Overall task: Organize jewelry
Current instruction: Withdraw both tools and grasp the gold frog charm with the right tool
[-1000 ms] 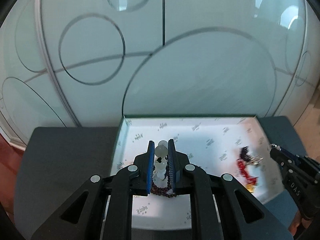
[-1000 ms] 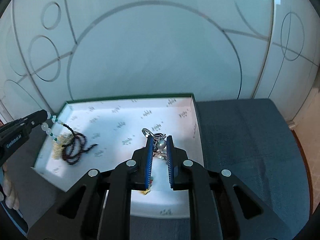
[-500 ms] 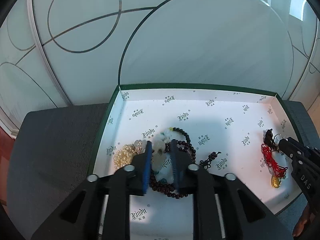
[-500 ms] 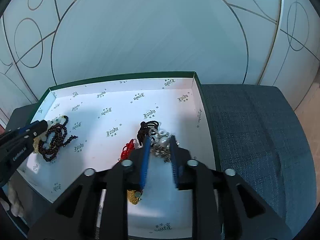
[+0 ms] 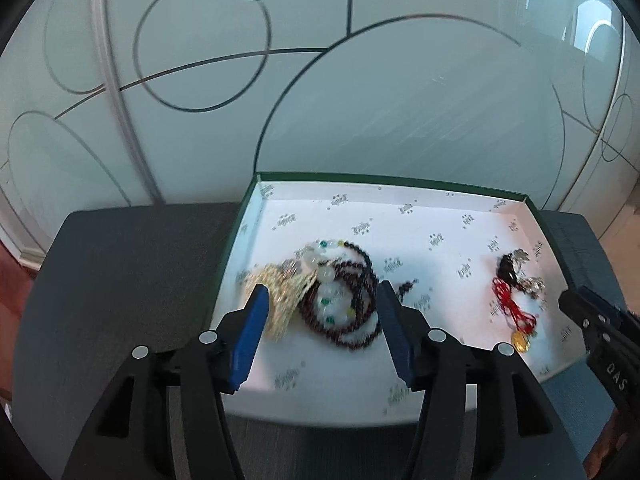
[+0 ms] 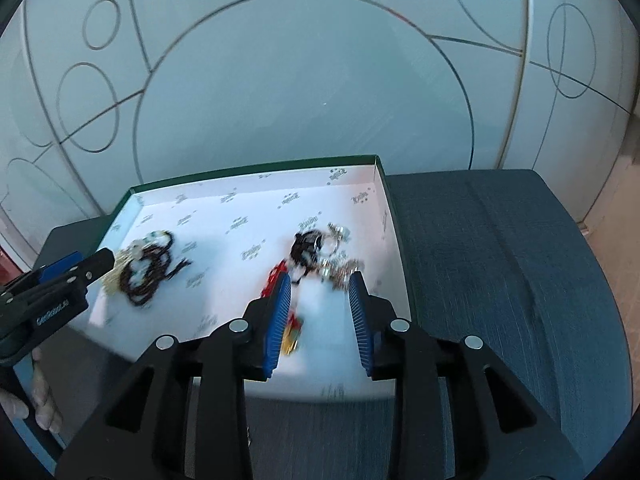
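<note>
Jewelry is seen released in two heaps: left gripper (image 5: 320, 300) spread wide, empty, above dark bead strands (image 5: 352, 300) and gold chain (image 5: 280, 296); right gripper (image 6: 318, 292) likewise spread, empty, above red cord (image 6: 274, 280) and silver pieces (image 6: 340, 270). All lies inside white-lined box (image 5: 400, 220).

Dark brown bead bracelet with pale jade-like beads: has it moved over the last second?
Yes. The dark brown bead bracelet hung clamped above the white-lined green box a second ago; now it lies on the box floor near the left wall, between the open left gripper fingers.
</note>
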`<state>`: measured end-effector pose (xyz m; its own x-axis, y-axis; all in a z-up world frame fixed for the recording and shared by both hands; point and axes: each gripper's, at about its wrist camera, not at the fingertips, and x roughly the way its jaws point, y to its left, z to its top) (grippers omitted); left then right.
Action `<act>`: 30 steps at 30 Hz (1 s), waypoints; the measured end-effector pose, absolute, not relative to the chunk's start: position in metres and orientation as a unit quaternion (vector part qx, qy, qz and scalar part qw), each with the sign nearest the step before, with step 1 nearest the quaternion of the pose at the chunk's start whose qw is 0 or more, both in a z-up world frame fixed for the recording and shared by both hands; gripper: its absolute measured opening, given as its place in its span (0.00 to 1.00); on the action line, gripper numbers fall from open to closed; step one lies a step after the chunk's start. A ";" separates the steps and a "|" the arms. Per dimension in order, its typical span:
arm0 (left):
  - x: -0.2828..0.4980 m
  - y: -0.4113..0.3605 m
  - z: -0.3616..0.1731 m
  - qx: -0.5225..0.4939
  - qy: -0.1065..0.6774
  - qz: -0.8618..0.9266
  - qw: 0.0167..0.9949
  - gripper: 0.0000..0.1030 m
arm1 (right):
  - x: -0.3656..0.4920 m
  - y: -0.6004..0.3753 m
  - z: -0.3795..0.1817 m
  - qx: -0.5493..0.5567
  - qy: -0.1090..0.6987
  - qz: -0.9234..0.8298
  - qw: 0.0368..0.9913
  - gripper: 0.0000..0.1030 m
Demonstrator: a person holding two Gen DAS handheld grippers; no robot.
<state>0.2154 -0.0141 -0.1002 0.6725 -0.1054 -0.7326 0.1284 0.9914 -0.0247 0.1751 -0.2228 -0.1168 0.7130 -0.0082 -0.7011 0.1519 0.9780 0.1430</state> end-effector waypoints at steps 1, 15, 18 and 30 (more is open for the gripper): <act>0.213 -0.012 -0.100 0.012 0.399 -0.063 0.915 0.54 | 0.169 -0.221 -0.116 0.096 0.375 -0.043 0.921 0.30; 0.151 0.031 -0.115 -0.017 0.414 -0.028 0.910 0.59 | 0.100 -0.196 -0.133 0.092 0.398 -0.027 0.913 0.30; 0.141 0.038 -0.121 -0.021 0.420 -0.022 0.907 0.59 | 0.096 -0.191 -0.141 0.092 0.407 -0.024 0.909 0.30; 0.129 0.051 -0.135 -0.027 0.431 -0.011 0.902 0.59 | 0.098 -0.169 -0.150 0.080 0.419 -0.013 0.904 0.30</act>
